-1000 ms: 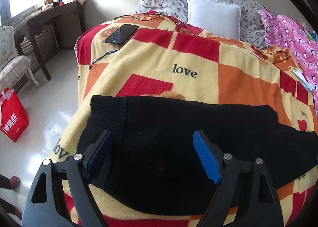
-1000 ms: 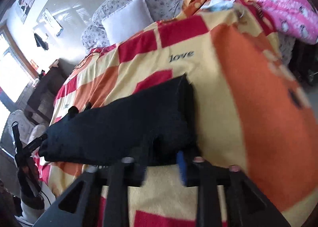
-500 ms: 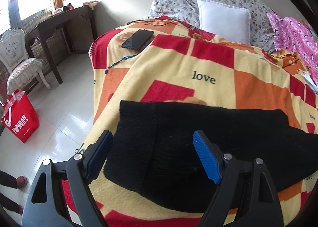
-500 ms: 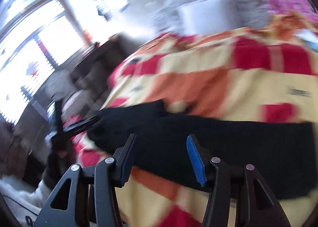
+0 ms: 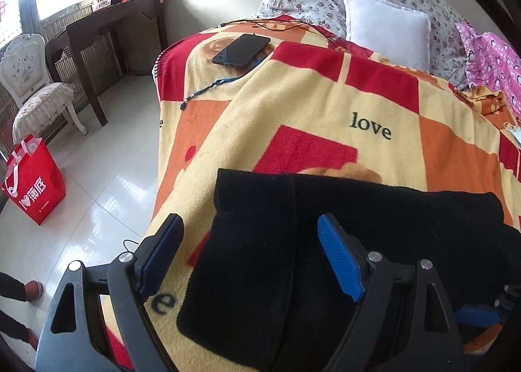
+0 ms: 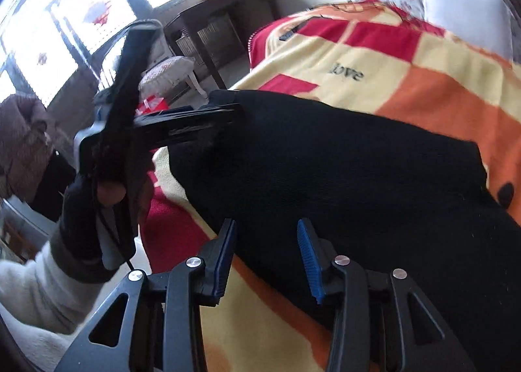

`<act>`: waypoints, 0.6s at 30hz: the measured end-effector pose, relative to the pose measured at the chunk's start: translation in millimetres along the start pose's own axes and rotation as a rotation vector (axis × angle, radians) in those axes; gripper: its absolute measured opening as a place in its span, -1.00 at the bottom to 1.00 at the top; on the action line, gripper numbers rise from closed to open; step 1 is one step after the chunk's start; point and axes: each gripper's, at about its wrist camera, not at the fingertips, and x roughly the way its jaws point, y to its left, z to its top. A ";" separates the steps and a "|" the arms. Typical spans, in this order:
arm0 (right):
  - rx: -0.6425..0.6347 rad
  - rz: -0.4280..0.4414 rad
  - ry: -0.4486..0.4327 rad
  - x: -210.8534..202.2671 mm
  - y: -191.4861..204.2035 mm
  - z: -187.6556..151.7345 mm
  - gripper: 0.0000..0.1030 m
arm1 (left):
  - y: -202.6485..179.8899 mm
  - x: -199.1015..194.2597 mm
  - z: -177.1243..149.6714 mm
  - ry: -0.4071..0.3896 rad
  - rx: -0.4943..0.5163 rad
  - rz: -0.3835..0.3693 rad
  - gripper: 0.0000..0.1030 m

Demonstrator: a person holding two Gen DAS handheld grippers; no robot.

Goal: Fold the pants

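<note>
Black knit pants [image 5: 325, 241] lie folded lengthwise across a red, orange and yellow "love" blanket [image 5: 325, 105] on a bed. My left gripper [image 5: 250, 254] is open and empty, hovering over the pants' left end by the ribbed band. In the right wrist view the pants [image 6: 342, 170] stretch from left to right. My right gripper [image 6: 265, 258] is open and empty above their near edge. The left gripper [image 6: 195, 124] shows there too, held in a gloved hand at the pants' left end.
A black phone [image 5: 241, 50] and cables lie at the blanket's far end. A white pillow [image 5: 387, 30], floral pillows and a pink quilt [image 5: 491, 59] sit at the head. A red bag [image 5: 34, 183], white chair [image 5: 35, 92] and dark desk [image 5: 107, 26] stand on the tiled floor left.
My right gripper has let go of the pants' right end, opened and swung left toward the left gripper. My left gripper has shifted left and stayed open.
</note>
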 end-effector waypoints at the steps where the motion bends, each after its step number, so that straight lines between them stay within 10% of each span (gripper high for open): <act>1: -0.011 -0.003 0.007 -2.0 2.8 -1.4 -0.20 | 0.1 0.2 0.7 0.001 -0.004 -0.001 0.64; 18: 0.182 -0.160 -0.108 -39.6 -85.4 3.3 -0.19 | -45.0 -41.0 1.7 -0.062 0.049 -0.092 0.64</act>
